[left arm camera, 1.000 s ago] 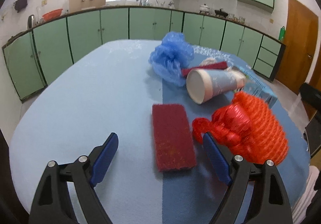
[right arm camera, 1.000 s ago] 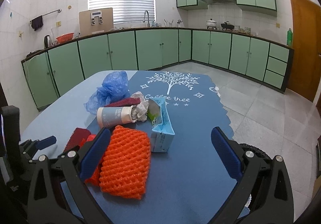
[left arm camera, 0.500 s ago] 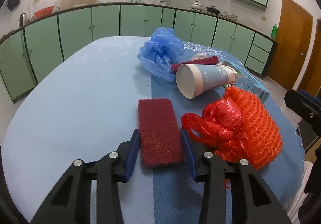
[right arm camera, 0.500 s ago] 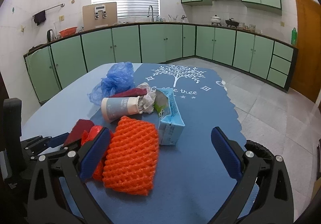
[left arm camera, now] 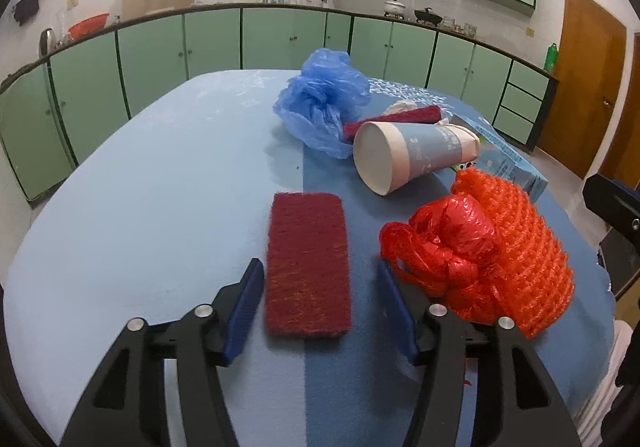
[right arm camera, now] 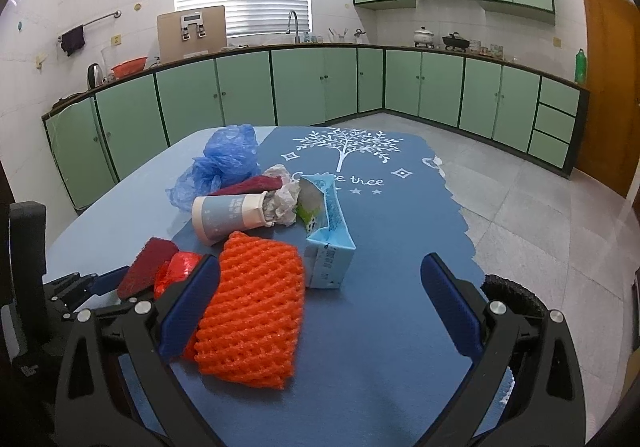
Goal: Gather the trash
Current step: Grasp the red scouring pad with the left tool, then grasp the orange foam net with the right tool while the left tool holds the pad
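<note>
Straddling the dark red scouring pad with the left gripper: blue fingers standing released on either side, just having widened again, the pad's near half lying between them but with a visible gap on each flank, so nothing clamped. Lying flat on the light blue surface, long axis running away from the camera, just left of the crumpled red plastic bag and the orange foam net.

Judging the pad as very light, thin, fibrous and rough, so unlikely to slip, but floppy enough to buckle or fold under a squeeze. Favouring a pinch across the short width at the near end, fingers pressed low against the surface to catch the thin edges; risking a miss over the top otherwise, or snagging the red bag beside the right finger.

Hovering idle with the right gripper, fingers spread wide and empty above the net, near the opened blue carton. Farther back: tipped paper cup, blue plastic bag.
</note>
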### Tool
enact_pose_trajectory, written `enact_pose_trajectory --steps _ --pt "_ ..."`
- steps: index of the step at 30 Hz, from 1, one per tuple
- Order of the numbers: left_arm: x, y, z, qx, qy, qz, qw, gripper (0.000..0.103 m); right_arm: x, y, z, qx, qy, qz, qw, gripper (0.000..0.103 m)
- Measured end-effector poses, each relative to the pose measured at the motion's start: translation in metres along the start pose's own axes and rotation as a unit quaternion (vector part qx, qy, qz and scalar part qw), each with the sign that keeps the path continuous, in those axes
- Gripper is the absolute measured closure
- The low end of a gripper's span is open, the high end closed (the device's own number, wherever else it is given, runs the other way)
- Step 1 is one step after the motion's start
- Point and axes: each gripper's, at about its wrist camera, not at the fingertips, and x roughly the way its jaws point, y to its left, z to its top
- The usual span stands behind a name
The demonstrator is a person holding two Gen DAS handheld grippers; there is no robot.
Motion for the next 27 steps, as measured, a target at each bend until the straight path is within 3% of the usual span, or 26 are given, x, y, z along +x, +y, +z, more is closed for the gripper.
enact_pose_trajectory --steps 1,2,3,15,27 --pt "0.000 0.000 0.000 0.000 -0.002 0.003 1.0000 0.048 0.000 -0.001 0.000 0.000 0.000 0.000 1.000 0.006" --pt "0.000 0.001 -0.001 -0.002 -0.004 0.008 1.0000 0.060 0.000 -0.002 0.000 0.000 0.000 -0.001 1.000 0.006" --pt "0.000 0.002 -0.001 -0.004 -0.005 0.011 0.9999 0.062 -0.001 -0.002 0.000 0.001 0.000 -0.001 1.000 0.006" --pt "-0.032 0.020 0.019 -0.033 -0.056 0.016 0.9978 0.063 0.003 0.009 -0.001 -0.001 0.005 0.015 1.000 0.006" --pt "-0.031 0.024 0.016 -0.030 -0.049 0.025 0.9980 0.063 0.022 0.028 -0.013 -0.020 0.041 0.023 0.999 0.010"
